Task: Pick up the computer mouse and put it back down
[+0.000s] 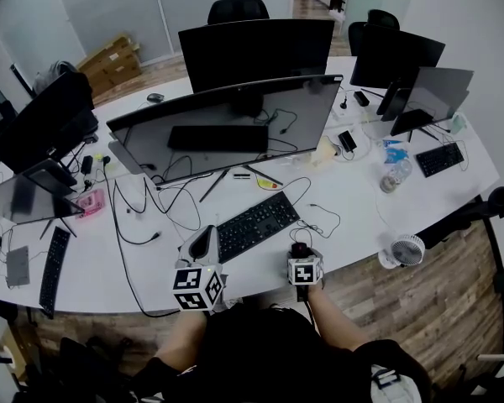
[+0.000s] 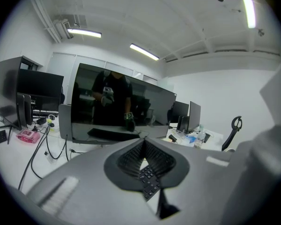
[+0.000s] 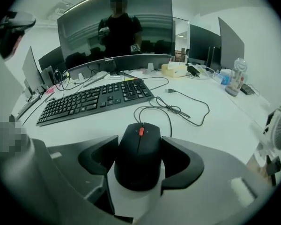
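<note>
A black computer mouse [image 3: 139,156] with a red scroll wheel rests on the white desk [image 3: 215,125], just in front of the black keyboard [image 3: 93,100]. My right gripper [image 3: 139,139] straddles it, and both black pads lie against its sides with no gap showing. In the head view the right gripper [image 1: 301,255] sits near the desk's front edge, and the mouse [image 1: 300,248] peeks out past it. My left gripper [image 1: 205,243] hovers over the keyboard's [image 1: 256,223] left end. Its tips [image 2: 144,139] meet with nothing held.
The mouse cable [image 3: 178,109] loops to the right of the keyboard. A wide curved monitor [image 1: 235,116] stands behind it. A small white fan [image 1: 406,250] sits at the desk's right front edge, and a water bottle [image 3: 237,76] stands farther right. Loose cables [image 1: 151,204] lie to the left.
</note>
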The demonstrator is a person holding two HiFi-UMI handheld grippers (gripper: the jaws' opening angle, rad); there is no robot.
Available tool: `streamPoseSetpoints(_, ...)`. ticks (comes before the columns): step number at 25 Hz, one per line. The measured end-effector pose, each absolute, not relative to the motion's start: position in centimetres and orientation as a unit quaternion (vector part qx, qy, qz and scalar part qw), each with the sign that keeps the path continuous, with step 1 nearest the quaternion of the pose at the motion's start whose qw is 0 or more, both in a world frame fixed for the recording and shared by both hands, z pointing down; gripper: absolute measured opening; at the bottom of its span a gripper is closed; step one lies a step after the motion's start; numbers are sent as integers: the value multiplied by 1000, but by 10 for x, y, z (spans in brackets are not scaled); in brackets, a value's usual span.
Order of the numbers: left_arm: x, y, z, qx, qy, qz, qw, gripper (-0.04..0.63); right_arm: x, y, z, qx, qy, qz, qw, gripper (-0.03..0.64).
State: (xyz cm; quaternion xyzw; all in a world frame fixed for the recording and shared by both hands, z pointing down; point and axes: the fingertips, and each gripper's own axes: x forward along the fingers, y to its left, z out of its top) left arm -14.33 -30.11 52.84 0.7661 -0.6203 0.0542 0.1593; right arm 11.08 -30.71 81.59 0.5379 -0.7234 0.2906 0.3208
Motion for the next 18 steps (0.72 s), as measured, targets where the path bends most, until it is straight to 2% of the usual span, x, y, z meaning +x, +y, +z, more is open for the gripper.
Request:
streamPoseSetpoints(6, -145, -304, 528, 767, -619, 53, 159, 53, 115, -308, 811, 545, -717, 281, 333, 282)
streamPoseSetpoints(18, -141, -317, 526, 777, -609, 51, 150, 53, 123, -352, 689, 583, -755, 197, 228, 281)
